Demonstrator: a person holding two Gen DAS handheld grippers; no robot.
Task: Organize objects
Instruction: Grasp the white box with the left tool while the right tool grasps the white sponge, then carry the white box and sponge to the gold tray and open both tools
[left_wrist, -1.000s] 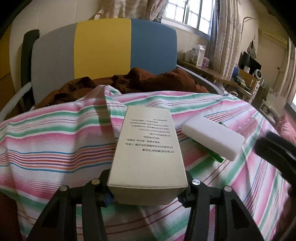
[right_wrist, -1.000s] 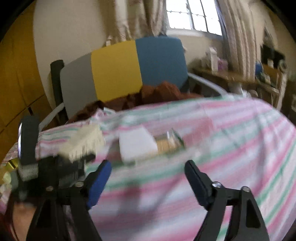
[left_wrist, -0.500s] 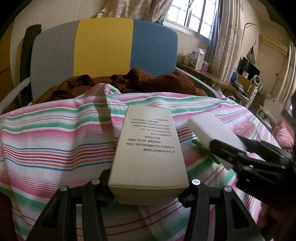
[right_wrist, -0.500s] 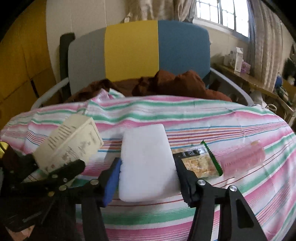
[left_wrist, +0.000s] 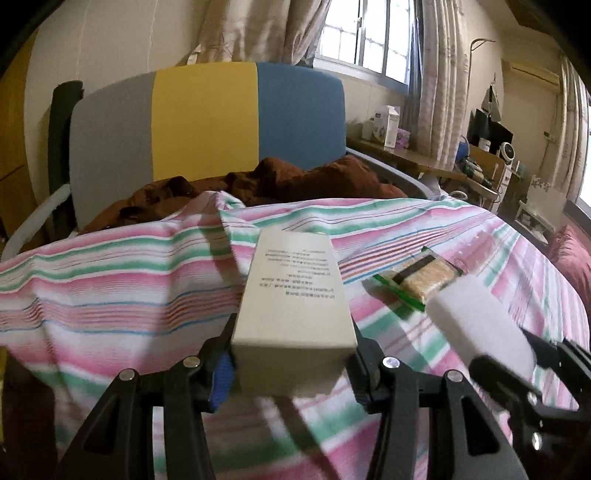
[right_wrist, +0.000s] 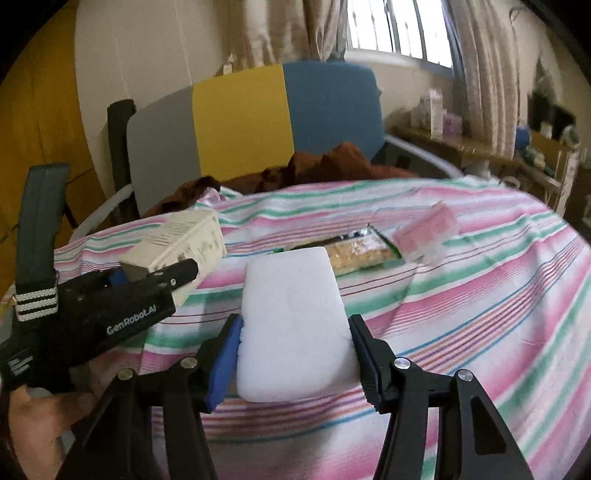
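Cream cardboard box (left_wrist: 293, 295) sits clamped between the left gripper (left_wrist: 291, 363) jaws; the right gripper (right_wrist: 295, 354) jaws clench a white foam block (right_wrist: 293, 325) — snack packet (right_wrist: 358, 253) beyond, on the striped bedsheet (right_wrist: 480, 295).

A cream cardboard box (left_wrist: 293, 314) with small printed text sits lengthwise, pinched at its near end. Beside it to the right, a white foam block (right_wrist: 293, 328) is pinched the same way. Beyond them, a clear-wrapped snack packet (right_wrist: 356, 253) and a pink packet (right_wrist: 424, 230) lie flat on the striped sheet (right_wrist: 480, 314).
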